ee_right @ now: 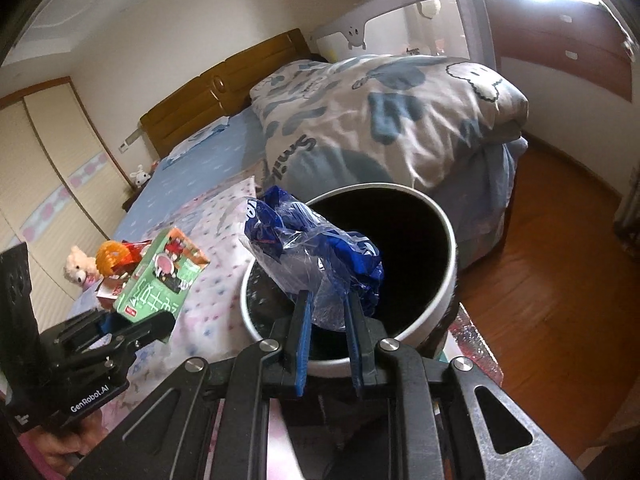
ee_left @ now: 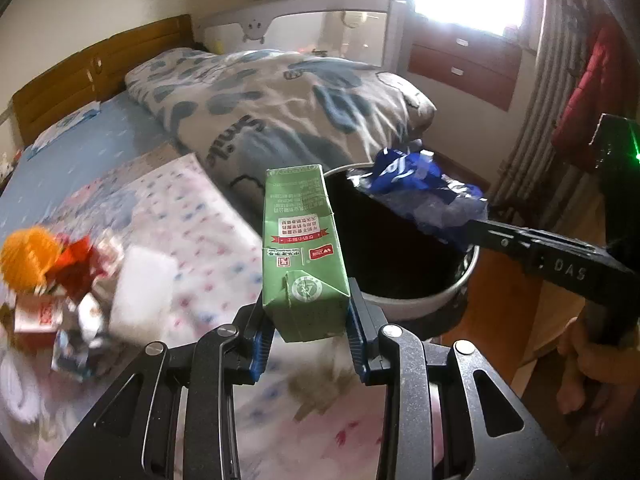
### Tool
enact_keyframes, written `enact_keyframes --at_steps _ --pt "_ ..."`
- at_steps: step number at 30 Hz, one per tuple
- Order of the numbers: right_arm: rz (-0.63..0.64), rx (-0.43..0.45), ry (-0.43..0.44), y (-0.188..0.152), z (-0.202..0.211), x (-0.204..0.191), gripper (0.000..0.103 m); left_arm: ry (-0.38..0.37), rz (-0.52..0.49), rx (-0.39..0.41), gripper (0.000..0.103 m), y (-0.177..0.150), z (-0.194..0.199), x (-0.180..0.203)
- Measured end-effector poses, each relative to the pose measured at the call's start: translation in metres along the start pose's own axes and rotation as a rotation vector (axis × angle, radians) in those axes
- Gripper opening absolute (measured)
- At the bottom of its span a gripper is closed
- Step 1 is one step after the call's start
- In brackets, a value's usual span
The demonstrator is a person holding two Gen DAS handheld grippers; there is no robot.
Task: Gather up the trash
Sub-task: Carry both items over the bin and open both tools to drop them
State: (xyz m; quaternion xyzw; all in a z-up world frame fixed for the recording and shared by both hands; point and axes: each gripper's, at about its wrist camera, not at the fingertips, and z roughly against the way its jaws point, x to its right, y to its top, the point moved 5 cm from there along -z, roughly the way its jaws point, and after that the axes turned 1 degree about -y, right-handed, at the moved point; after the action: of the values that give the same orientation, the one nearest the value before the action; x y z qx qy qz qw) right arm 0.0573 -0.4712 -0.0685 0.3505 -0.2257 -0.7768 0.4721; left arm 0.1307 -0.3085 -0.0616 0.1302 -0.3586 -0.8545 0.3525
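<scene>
Left gripper (ee_left: 308, 330) clamps the green drink carton (ee_left: 302, 256), right gripper (ee_right: 328, 340) pinches a blue plastic wrapper (ee_right: 316, 248) over the trash bin (ee_right: 450, 276); carton's short of the rim, might miss.

"GenRobot.AI" on the left claw (ee_right: 132, 326) body; "Smile" on the quilt (ee_right: 384, 120)

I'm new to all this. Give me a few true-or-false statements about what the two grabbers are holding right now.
1. The left gripper clamps a green carton. True.
2. The right gripper is empty. False: it is shut on a blue plastic wrapper.
3. The wrapper is above the open trash bin. True.
4. The carton already lies inside the bin. False: it is in the left gripper's grip, beside the bin.
5. More litter lies on the bed. True.
</scene>
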Motion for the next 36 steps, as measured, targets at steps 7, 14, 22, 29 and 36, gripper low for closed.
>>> enact_keyframes --at_steps 7,14,22,29,36 --pt "-0.014 -0.018 -0.005 0.012 -0.012 0.017 0.016 -0.023 -0.03 -0.02 0.031 0.017 -0.023 0.017" --pt "-0.031 -0.047 0.005 0.02 -0.026 0.027 0.016 -0.048 -0.031 -0.056 0.031 0.025 -0.048 0.02" --pt "-0.012 -0.057 -0.003 0.027 -0.034 0.029 0.021 -0.08 -0.016 -0.087 0.035 0.026 -0.062 0.021" --pt "-0.034 -0.053 -0.006 0.028 -0.034 0.033 0.048 -0.068 -0.011 -0.053 0.066 0.02 -0.049 0.019" --pt "-0.047 -0.023 0.007 0.024 -0.024 0.021 0.067 -0.036 0.056 -0.039 0.072 -0.004 -0.028 -0.005"
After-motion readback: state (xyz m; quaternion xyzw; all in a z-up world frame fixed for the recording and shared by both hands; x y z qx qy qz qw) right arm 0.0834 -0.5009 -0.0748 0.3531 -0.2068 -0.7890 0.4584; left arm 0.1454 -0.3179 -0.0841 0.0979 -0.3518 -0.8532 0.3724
